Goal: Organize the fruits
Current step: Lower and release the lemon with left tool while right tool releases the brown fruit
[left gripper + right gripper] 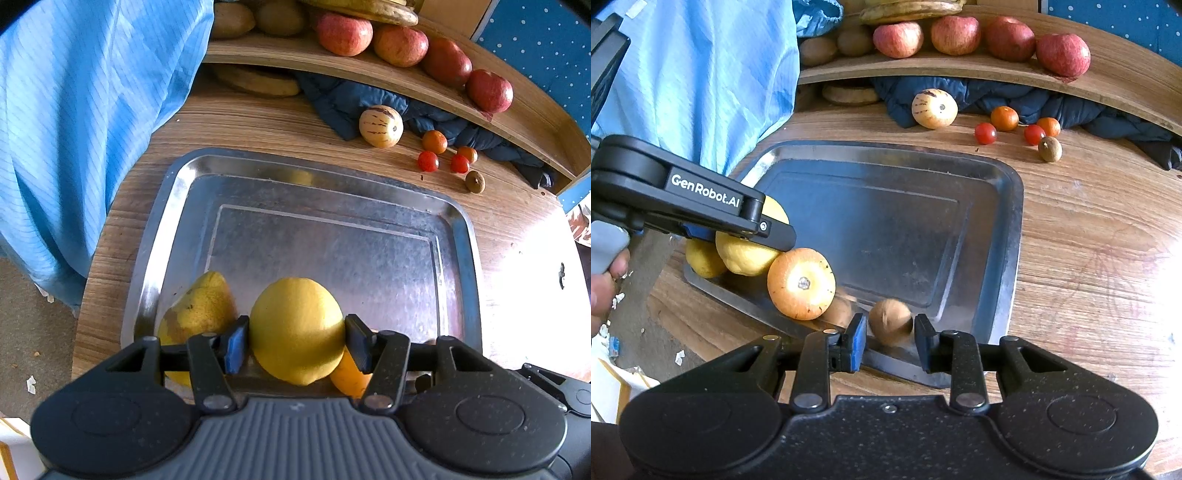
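Note:
In the left wrist view my left gripper (297, 341) is shut on a yellow lemon (297, 328), both blue pads pressing its sides over the near end of a metal tray (332, 168). A yellow pear (199, 310) lies to the lemon's left and an orange (349, 378) peeks out at its lower right. In the right wrist view my right gripper (890, 338) stands over the tray's near rim (1012, 236). A small brown fruit (890, 321), blurred, sits between its pads with a thin gap on each side. The orange (801, 282) and a second brown fruit (838, 314) lie just to the left.
On the wooden table behind the tray lie a striped pale melon (380, 126), cherry tomatoes (428, 161), small oranges (434, 141), a brown fruit (475, 181) and a dark blue cloth (351, 99). Red apples (400, 46) line a raised wooden shelf. A light blue garment (74, 129) hangs at left.

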### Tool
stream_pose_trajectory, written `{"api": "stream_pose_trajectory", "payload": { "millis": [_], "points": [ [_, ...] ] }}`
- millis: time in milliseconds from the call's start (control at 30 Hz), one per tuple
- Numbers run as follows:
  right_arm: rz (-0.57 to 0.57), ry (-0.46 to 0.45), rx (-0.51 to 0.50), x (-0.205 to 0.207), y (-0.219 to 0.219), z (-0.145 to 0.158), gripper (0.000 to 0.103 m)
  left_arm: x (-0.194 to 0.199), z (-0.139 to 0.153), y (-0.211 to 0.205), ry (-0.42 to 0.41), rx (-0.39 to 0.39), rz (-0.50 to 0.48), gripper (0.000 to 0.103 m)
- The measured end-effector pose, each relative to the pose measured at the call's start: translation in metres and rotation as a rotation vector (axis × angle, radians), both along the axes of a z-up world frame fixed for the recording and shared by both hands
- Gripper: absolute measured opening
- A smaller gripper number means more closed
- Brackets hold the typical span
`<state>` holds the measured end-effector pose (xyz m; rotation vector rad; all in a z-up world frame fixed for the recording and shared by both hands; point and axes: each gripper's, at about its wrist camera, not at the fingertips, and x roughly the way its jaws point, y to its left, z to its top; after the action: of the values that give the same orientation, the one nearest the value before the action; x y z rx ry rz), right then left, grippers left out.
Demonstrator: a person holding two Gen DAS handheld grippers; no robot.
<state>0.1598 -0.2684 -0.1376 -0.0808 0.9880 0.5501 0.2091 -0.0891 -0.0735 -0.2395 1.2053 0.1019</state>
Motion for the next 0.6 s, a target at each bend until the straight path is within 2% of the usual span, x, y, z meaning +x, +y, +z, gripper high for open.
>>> {"api": "stream_pose_trajectory", "payload": {
  "millis": [233, 300, 467, 600],
  "points": [
    [0.000, -0.021, -0.001, -0.005, -0.004, 0.004, 0.035, -0.007, 0.006, -0.005, -0.011, 0.006, -0.010, 0.061],
    [0.000, -0.030, 0.002, -0.007, -0.005, 0.007, 0.040, -0.010, 0.010, -0.006, -0.016, 0.008, -0.010, 0.062],
    [0.003, -0.056, 0.008, -0.013, -0.009, 0.014, 0.049, -0.021, 0.019, -0.006, -0.026, 0.012, -0.014, 0.074],
    [0.004, -0.071, 0.014, -0.018, -0.012, 0.019, 0.054, -0.031, 0.024, -0.005, -0.020, 0.018, -0.008, 0.079]
  ]
}}
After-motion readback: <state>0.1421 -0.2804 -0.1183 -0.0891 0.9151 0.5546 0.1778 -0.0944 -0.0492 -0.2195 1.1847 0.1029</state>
